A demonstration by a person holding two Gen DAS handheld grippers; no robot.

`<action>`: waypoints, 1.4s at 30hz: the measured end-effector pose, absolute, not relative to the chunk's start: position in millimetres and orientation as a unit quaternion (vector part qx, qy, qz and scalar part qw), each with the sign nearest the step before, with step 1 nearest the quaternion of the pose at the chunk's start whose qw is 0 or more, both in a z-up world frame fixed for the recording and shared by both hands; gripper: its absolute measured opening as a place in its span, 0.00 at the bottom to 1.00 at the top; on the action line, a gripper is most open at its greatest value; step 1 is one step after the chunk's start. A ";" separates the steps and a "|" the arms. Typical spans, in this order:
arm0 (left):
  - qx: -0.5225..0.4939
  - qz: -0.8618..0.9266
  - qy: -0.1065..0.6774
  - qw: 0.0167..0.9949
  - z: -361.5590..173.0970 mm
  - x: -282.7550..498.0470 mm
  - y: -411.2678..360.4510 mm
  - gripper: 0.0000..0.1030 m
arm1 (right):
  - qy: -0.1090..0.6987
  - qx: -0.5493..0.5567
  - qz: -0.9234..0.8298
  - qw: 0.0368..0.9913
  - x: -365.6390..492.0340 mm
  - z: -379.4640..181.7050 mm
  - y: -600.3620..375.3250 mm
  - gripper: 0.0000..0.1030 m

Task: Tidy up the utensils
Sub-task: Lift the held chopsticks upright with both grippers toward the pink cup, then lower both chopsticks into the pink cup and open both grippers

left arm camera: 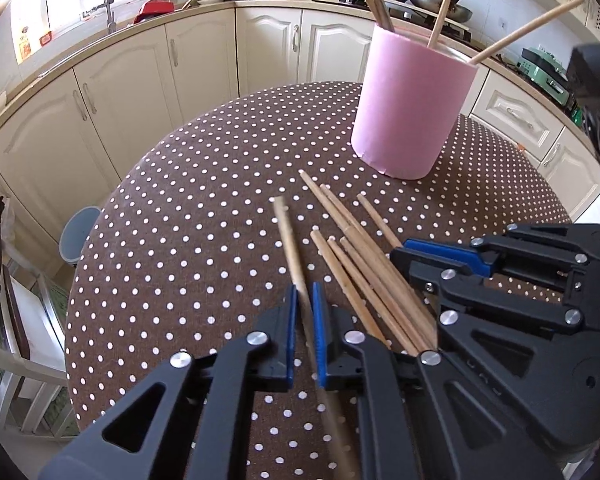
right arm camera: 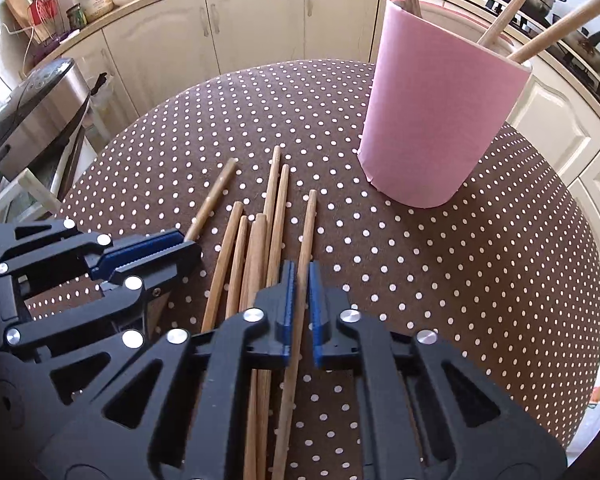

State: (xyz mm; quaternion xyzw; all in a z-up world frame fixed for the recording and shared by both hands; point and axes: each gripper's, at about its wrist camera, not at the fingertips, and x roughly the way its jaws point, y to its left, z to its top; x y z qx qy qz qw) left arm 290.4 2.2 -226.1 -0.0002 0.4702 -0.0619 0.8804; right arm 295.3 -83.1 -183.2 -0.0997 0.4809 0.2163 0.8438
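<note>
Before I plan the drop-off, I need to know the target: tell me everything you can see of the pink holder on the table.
The pink holder is a tall, plain, open-topped cylinder with a matte skin that looks like paper or foam; a small nick shows at its bottom edge. It stands upright on the polka-dot tablecloth, towards the far side, apart from the loose chopsticks lying nearer. Several wooden chopsticks already stand inside, leaning against its rim and fanning out. Neither gripper touches it.
</note>
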 end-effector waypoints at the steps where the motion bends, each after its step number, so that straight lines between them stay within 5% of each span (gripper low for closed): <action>1: -0.003 -0.063 0.469 0.881 -224.2 290.1 3.2 0.06 | 0.481 -0.094 0.218 0.844 296.0 -182.5 -83.6 0.06; 42: -0.040 -0.146 0.252 0.956 -36.3 209.8 -20.1 0.05 | 0.197 0.032 0.273 0.941 194.9 -8.5 -172.2 0.06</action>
